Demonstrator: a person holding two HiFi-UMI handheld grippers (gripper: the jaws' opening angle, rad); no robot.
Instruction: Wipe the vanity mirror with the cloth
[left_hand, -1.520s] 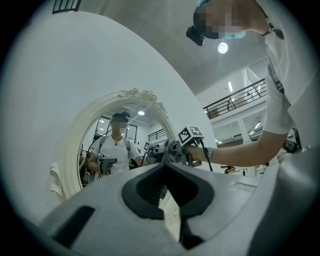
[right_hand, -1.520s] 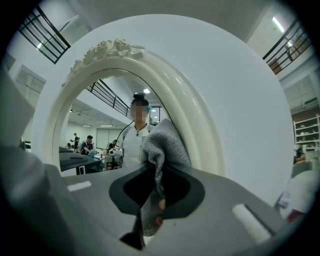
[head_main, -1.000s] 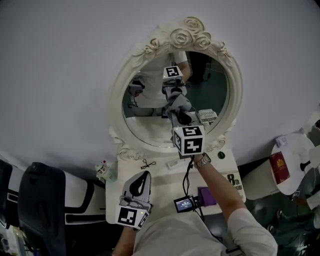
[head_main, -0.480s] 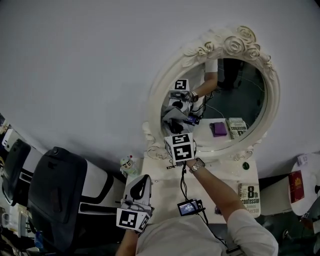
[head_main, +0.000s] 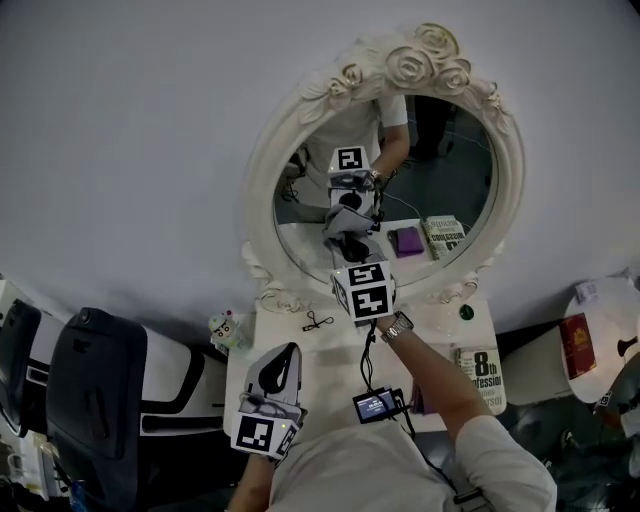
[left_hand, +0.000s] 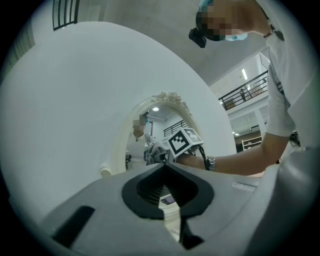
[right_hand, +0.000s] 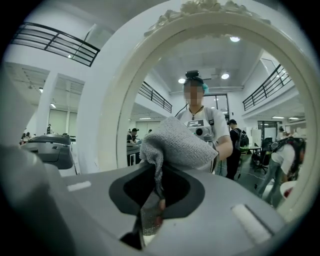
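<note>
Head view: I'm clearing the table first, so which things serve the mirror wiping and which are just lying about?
For the job: vanity mirror; cloth; right hand-held gripper, shut on the cloth.
Lying about: book; small figurine; green round thing.

Mirror glass open above and either side of the right gripper, whose cloth sits at lower centre — carved frame rims it. Counter: bare strip left of centre; figurine at left edge, book right, screen device and cable in front. Chair crowds the left.
</note>
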